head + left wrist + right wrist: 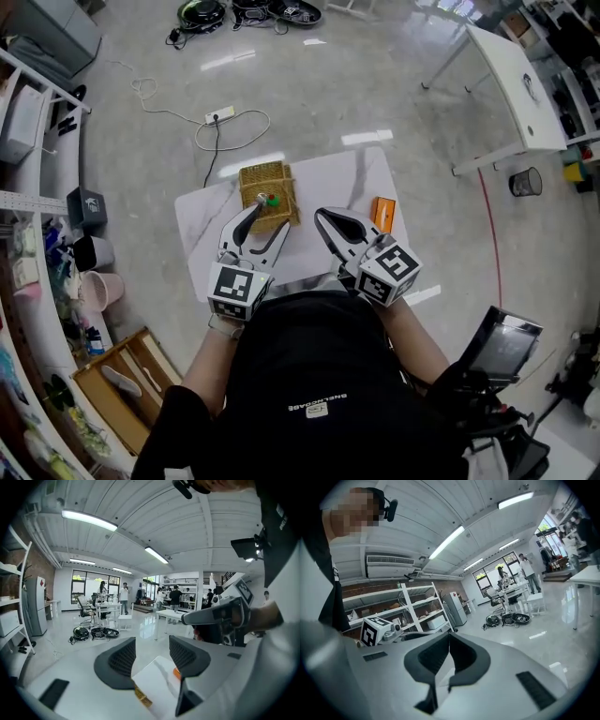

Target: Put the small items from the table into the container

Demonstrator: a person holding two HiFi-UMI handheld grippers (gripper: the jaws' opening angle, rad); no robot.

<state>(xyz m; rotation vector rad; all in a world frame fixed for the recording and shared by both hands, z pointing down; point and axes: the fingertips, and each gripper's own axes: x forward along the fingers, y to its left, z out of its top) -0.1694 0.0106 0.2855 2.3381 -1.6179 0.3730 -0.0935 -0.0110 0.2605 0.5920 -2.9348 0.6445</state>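
A woven straw basket stands at the far side of the small white table and holds a few small items, one green and one red. An orange item lies near the table's right edge. My left gripper hangs open just this side of the basket, with nothing between its pads. In the left gripper view the left gripper stands well above the table corner, where the orange item shows. My right gripper is raised beside it, left of the orange item. Its pads meet, shut on nothing.
A power strip with looped cable lies on the floor beyond the table. A white desk and a wire bin stand at the right. Shelves, a pink cup and a wooden tray line the left.
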